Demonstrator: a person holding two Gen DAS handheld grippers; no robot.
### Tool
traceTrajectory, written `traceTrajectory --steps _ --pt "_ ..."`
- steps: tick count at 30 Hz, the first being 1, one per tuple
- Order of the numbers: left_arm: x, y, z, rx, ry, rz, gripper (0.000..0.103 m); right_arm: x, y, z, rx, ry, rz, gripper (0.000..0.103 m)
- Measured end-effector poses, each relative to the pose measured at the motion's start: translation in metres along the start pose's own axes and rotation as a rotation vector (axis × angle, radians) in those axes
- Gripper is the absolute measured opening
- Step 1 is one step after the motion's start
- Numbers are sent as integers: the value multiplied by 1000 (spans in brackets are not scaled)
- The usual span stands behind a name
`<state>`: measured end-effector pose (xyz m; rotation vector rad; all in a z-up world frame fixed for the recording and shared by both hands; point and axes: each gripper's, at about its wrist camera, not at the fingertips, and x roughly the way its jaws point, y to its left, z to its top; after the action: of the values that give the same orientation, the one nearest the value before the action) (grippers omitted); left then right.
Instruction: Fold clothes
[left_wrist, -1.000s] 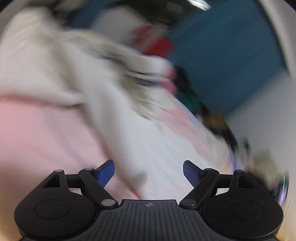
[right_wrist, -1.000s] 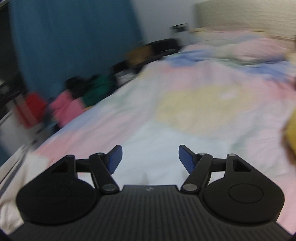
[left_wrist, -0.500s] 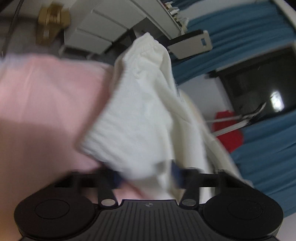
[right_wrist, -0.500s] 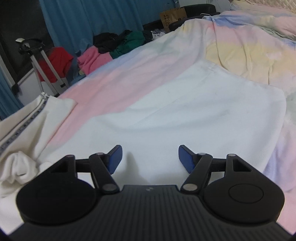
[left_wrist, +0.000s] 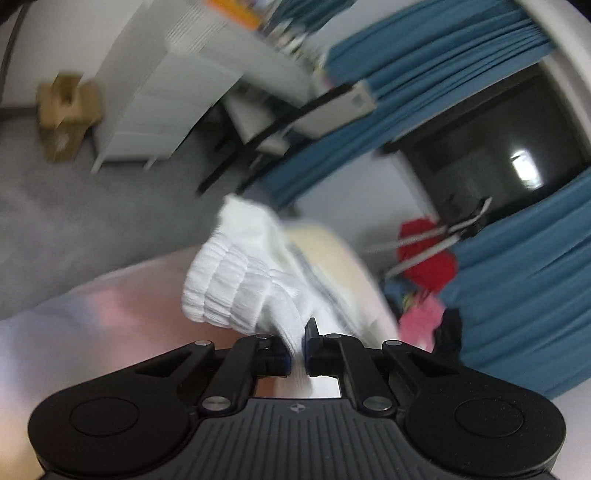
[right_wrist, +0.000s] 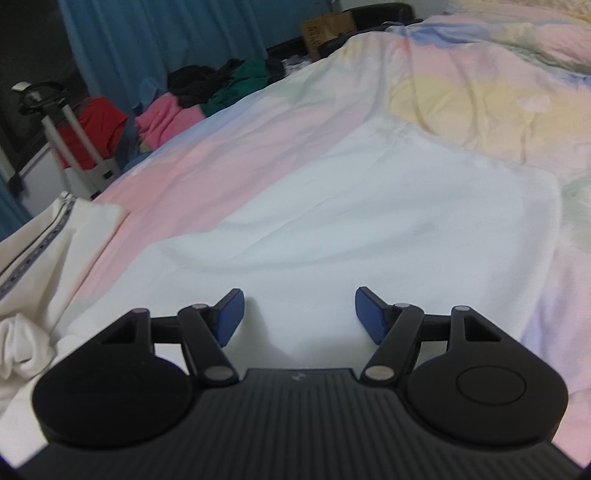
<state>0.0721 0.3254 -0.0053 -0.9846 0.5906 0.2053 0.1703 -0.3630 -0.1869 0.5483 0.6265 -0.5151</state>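
In the left wrist view my left gripper (left_wrist: 295, 356) is shut on a white garment (left_wrist: 236, 284) with a ribbed cuff, lifted above the pink bedcover (left_wrist: 92, 325); cream cloth with a dark stripe trails behind it. In the right wrist view my right gripper (right_wrist: 299, 314) stands open just over a white cloth (right_wrist: 369, 221) spread flat on the pastel bedcover (right_wrist: 461, 92), with nothing between its fingers. A cream garment (right_wrist: 44, 251) with a dark striped band lies bunched at the left edge of that view.
A heap of pink, green and black clothes (right_wrist: 207, 99) lies past the bed's far side by the blue curtain (right_wrist: 166, 33). A red bag on a trolley (right_wrist: 88, 129) stands at the left. White drawers (left_wrist: 147, 110) and a cardboard box (left_wrist: 62, 114) sit on the grey floor.
My left gripper went from open to shut on the white ribbed garment and lifted it off the bed, swinging the view. The right gripper sank toward the flat white cloth, still open.
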Motion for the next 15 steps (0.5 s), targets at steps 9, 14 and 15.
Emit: traceTrajectory --steps 9,14,15 --pt "36 55 -36 309 136 323 14 -1 -6 3 14 11 -16 69" --pt "36 48 -53 386 117 336 45 -8 0 3 -25 -1 9 69" --pt "34 43 -56 409 121 341 53 -11 2 4 -36 -13 15 69"
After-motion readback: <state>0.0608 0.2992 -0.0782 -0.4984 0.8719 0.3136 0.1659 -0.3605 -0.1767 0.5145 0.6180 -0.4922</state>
